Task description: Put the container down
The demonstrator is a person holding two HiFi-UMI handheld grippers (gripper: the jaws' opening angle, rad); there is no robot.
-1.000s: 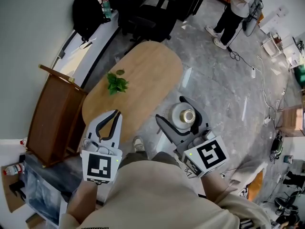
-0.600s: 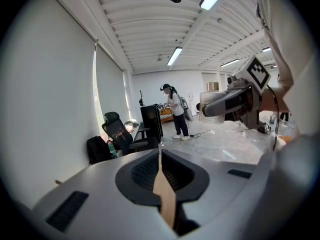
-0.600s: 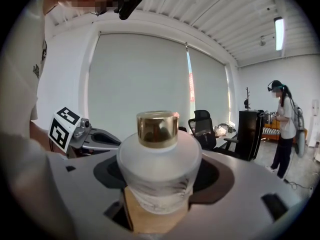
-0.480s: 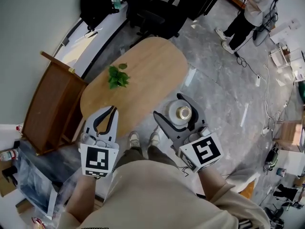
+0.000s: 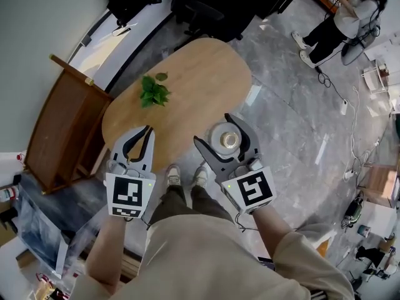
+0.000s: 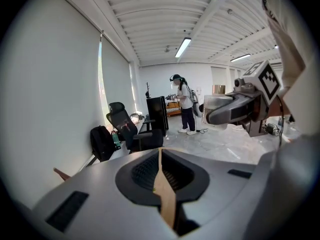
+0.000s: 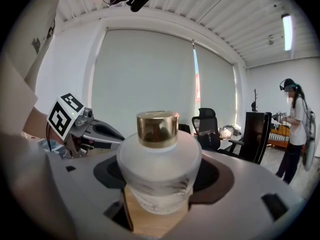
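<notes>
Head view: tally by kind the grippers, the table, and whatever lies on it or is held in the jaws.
Grippers: 2, left gripper and right gripper
Container: 1, in the right gripper's jaws
Leafy sprig: 1, on the table
Table: 1
Total: 5

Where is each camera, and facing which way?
Head view: on the head, facing down at the table; arms, left gripper, right gripper show.
Left gripper view: on that gripper, facing the room over shut jaws.
Right gripper view: on that gripper, facing the container in its jaws.
Each gripper view shows the other gripper.
</notes>
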